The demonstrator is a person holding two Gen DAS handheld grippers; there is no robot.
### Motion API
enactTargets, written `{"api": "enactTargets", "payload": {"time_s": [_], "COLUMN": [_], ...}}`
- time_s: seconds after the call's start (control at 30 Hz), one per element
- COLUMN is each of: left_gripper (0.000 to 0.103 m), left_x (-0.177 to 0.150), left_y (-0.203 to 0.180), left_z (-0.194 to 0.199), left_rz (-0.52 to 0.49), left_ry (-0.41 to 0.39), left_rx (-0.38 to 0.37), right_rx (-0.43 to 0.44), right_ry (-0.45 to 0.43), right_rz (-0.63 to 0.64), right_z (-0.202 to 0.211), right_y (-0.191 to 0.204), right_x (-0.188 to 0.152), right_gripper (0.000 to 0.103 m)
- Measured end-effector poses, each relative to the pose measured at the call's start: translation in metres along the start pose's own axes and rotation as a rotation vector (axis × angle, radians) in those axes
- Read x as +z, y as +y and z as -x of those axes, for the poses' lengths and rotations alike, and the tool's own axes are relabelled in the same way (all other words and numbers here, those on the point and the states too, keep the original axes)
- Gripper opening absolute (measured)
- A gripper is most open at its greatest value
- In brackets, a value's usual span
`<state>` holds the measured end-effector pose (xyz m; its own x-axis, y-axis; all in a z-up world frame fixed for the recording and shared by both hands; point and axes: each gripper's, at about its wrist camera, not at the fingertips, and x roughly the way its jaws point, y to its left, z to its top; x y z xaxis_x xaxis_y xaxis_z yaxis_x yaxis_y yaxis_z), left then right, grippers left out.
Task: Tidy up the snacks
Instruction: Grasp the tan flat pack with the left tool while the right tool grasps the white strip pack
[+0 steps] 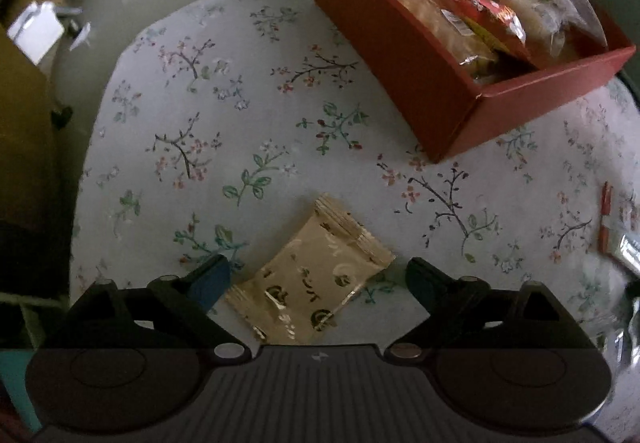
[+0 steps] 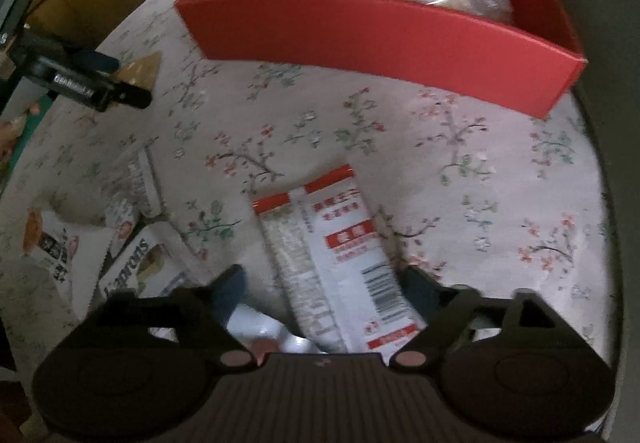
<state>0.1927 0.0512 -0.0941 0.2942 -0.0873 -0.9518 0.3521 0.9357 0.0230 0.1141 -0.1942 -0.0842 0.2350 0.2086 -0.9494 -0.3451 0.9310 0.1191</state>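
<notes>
A red box [image 1: 404, 55] [image 2: 384, 39] stands at the far side of the floral tablecloth and holds several wrapped snacks [image 1: 500, 27]. My left gripper [image 1: 318, 275] is open, its fingers on either side of a beige snack packet [image 1: 312, 283] lying flat on the cloth. In the right wrist view the left gripper [image 2: 132, 83] shows at the far left over that beige packet [image 2: 140, 69]. My right gripper [image 2: 320, 283] is open, its fingers either side of a white-and-red snack packet [image 2: 336, 255] lying on the cloth.
Several more snack packets [image 2: 132, 255] lie at the near left in the right wrist view. A red-and-white packet edge [image 1: 608, 223] shows at the right in the left wrist view. The round table's edge [image 1: 104, 115] drops to the floor, with cardboard boxes [image 1: 24, 91] beyond.
</notes>
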Motion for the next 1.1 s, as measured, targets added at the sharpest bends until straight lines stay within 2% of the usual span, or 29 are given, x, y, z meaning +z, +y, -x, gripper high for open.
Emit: {"api": "enactTargets", "payload": {"time_s": [0.1,0.2,0.23,0.27,0.33,0.37,0.47,0.5,0.53,0.63,0.7,0.73,0.77,0.83,1.03,1.1], "left_gripper": [0.088,0.065,0.060,0.059,0.059,0.059,0.064,0.070,0.083,0.089,0.085,0.077,0.064,0.048,0.046,0.046], "left_x": [-0.009,-0.017,-0.018,-0.020,-0.024,-0.025,-0.025,-0.023,-0.021,-0.013,-0.010,-0.008,-0.007,-0.005,-0.012,-0.013], "left_y": [-0.004,-0.015,-0.017,-0.020,-0.024,-0.025,-0.025,-0.024,-0.023,-0.021,-0.021,-0.022,-0.024,-0.030,-0.041,-0.043], "left_z": [0.009,0.020,0.021,0.022,0.024,0.025,0.028,0.026,0.023,0.011,0.011,0.012,0.014,0.017,0.029,0.036], "left_rz": [0.024,0.015,0.025,0.031,0.051,0.065,0.106,0.121,0.140,0.182,0.202,0.209,0.208,0.198,0.213,0.217], "left_ry": [-0.009,-0.016,-0.016,-0.013,0.001,0.002,-0.005,-0.001,0.007,0.015,-0.002,-0.004,-0.012,-0.016,-0.025,-0.040], "left_rx": [-0.008,-0.007,-0.014,-0.008,-0.016,-0.014,-0.002,0.011,0.025,0.045,0.044,0.039,0.045,0.068,0.051,0.040], "right_rx": [-0.037,-0.073,-0.093,-0.106,-0.106,-0.099,-0.099,-0.101,-0.101,-0.100,-0.096,-0.096,-0.096,-0.103,-0.121,-0.108], "right_ry": [0.013,-0.001,-0.007,-0.018,-0.034,-0.038,-0.043,-0.043,-0.042,-0.041,-0.046,-0.048,-0.052,-0.055,-0.078,-0.093], "right_rz": [0.032,0.044,0.049,0.040,0.005,-0.012,-0.019,-0.015,-0.013,-0.003,-0.012,-0.009,-0.007,-0.005,-0.045,-0.080], "right_z": [-0.006,-0.005,-0.003,0.001,0.007,0.009,0.011,0.012,0.011,0.009,0.012,0.012,0.013,0.014,0.028,0.035], "right_y": [0.010,0.012,0.013,0.011,0.004,0.000,-0.003,-0.003,-0.003,-0.002,-0.005,-0.007,-0.007,-0.008,-0.016,-0.019], "right_x": [0.002,-0.001,-0.002,-0.003,-0.003,-0.005,-0.009,-0.010,-0.009,-0.009,-0.010,-0.009,-0.010,-0.010,-0.013,-0.015], "right_gripper": [0.103,0.103,0.094,0.083,0.069,0.066,0.065,0.065,0.065,0.066,0.067,0.067,0.067,0.063,0.053,0.033]}}
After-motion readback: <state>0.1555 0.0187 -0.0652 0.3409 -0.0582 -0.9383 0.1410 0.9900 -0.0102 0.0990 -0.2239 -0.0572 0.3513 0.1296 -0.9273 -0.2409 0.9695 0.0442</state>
